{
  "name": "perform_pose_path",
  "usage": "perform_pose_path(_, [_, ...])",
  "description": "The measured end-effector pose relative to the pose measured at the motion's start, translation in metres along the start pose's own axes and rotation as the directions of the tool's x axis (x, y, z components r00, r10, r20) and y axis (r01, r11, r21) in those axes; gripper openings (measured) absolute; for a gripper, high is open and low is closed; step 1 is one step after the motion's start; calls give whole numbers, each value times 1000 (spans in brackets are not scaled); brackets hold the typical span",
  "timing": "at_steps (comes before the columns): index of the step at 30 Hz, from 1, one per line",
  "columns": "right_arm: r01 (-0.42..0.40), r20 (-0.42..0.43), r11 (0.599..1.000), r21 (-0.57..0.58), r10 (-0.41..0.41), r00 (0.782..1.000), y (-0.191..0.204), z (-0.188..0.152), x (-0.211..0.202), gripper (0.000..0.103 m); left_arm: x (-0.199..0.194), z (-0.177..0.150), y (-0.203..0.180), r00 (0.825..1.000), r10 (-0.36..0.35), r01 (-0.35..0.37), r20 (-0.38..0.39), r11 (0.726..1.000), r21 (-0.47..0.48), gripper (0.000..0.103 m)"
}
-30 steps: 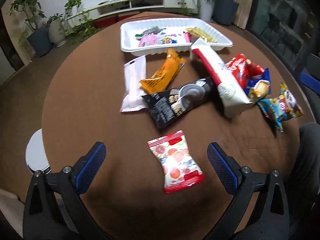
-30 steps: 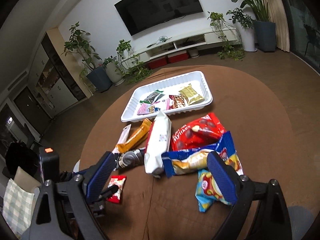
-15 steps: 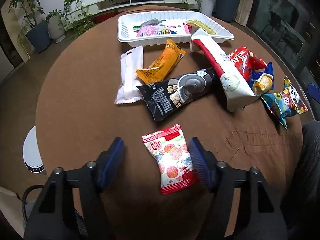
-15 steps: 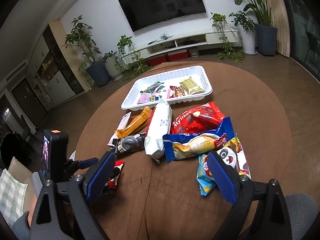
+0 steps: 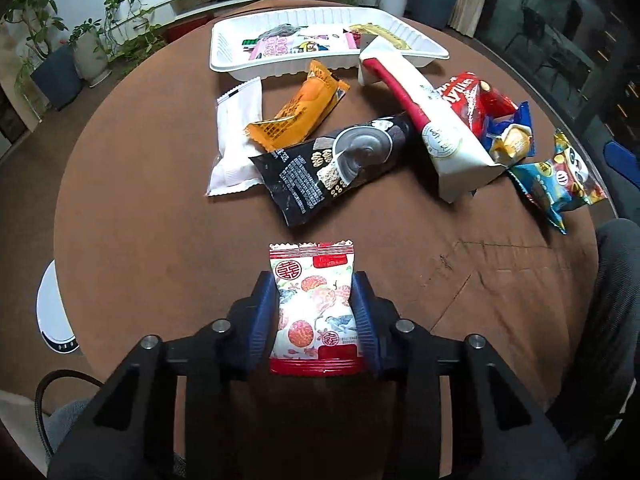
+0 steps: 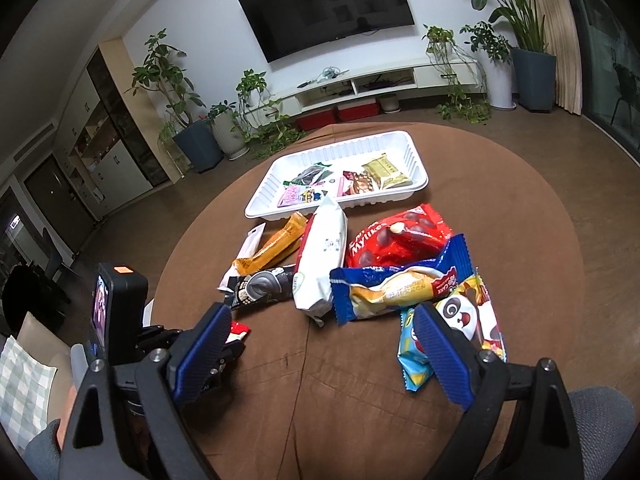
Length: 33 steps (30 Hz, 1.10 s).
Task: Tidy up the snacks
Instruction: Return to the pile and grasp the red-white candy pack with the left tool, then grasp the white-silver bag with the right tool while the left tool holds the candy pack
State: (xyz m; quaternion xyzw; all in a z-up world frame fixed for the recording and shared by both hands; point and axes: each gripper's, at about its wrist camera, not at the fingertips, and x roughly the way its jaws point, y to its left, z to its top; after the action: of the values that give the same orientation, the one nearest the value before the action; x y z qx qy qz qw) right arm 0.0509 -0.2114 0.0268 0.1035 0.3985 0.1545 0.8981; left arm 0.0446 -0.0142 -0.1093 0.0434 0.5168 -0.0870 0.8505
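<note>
Red-and-white snack packet (image 5: 314, 306) sits right between my left gripper (image 5: 314, 316) pads now, at six o'clock on the brown round table (image 5: 140, 220). The jaws have just been closing, and both blue pads look pressed against the packet's long edges, so I'm calling that a grip. My right gripper (image 6: 320, 356) hangs wide open and holds nothing, with the panda packet (image 6: 472, 320) just beyond its right finger.

The white tray (image 5: 424, 50) waits at twelve o'clock, a few snacks already inside. Between here and there lies a jumble: the black packet (image 5: 332, 164), the orange bar (image 5: 300, 114) and the white pouch (image 5: 236, 140).

My worry is the hold itself. It's a soft, puffy wrapper pinched by its sides, so it could buckle and slip out on the lift. A low carry would also snag the black packet at twelve and drag it along.
</note>
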Motion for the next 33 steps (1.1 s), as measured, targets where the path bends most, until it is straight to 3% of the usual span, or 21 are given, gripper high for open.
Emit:
perform_pose_path(11, [-39,-88,999,-8,38,995,-3,15,19,86,-18,-4,7,994,-106,107,36,994,-13,32])
perform_pose_path(15, [-105,-166,994,31,109,980,-6,30,38,80,-26,-7,11,988,-145,147,60,988,-38,32])
perform_pose_path(19, [-122,-256,992,25,124,959,1,42,66,74,-33,-11,17,980,-177,183,86,981,-68,32])
perform_pose_path(29, [-35,-374,999,-18,26,927,11,54,130,66,-32,-13,26,974,-202,212,101,973,-89,32])
perform_pose_path(33, [5,-383,1000,-25,-14,924,9,59,141,66,-32,-12,27,972,-210,220,107,971,-91,32])
